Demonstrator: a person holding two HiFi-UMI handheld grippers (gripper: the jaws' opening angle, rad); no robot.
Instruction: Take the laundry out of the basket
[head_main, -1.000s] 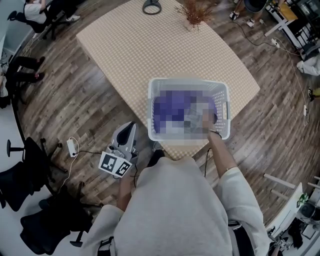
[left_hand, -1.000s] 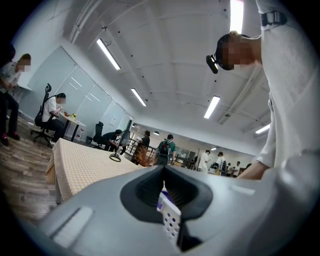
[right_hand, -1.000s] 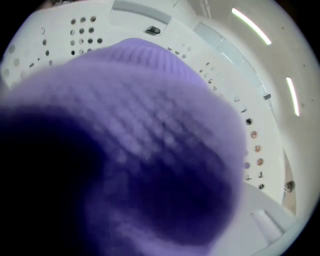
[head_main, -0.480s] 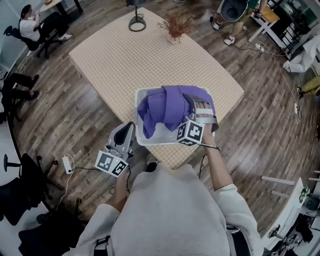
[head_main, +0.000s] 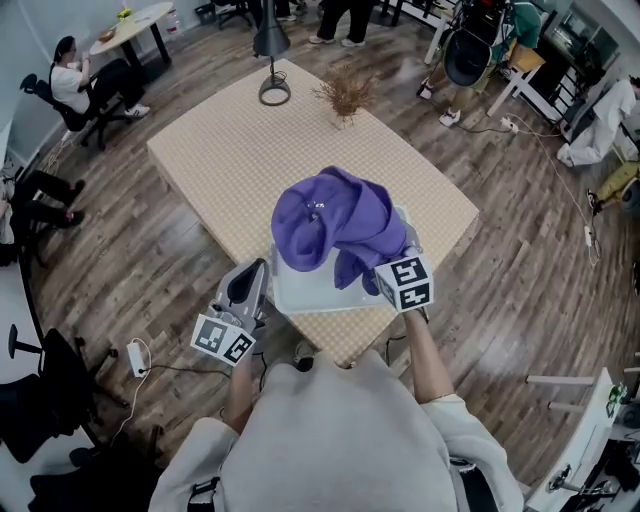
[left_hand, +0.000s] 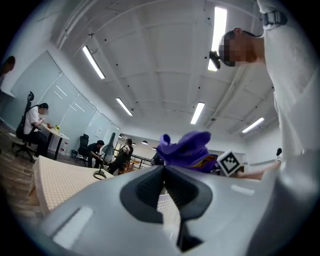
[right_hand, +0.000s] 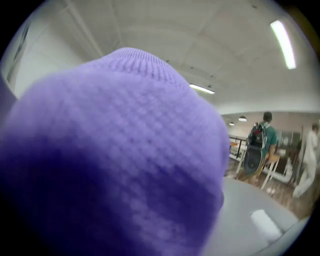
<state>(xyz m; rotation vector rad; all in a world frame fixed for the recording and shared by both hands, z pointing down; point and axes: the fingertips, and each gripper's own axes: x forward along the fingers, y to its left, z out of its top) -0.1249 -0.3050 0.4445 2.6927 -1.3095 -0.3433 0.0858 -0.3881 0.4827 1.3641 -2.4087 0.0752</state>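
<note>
A purple knitted garment (head_main: 330, 225) hangs bunched in the air above the white laundry basket (head_main: 300, 297), which stands at the near edge of the beige checked table (head_main: 230, 150). My right gripper (head_main: 392, 268) is shut on the garment's near right side; its fingertips are buried in cloth and only its marker cube (head_main: 405, 283) shows. In the right gripper view the purple fabric (right_hand: 115, 150) fills almost everything. My left gripper (head_main: 256, 270) hangs left of the basket, off the table's edge, with its jaws together and nothing in them. The left gripper view shows those jaws (left_hand: 164, 170) and the garment (left_hand: 187, 147) beyond.
A black lamp base (head_main: 273, 92) and a dried plant (head_main: 343, 97) stand at the table's far end. A power adapter with a cable (head_main: 133, 353) lies on the wooden floor at left. A seated person (head_main: 75, 85) and office chairs are around the room.
The right gripper has risen out of the basket with the purple garment, which now hangs well above the rim. The left gripper has stayed where it was.
</note>
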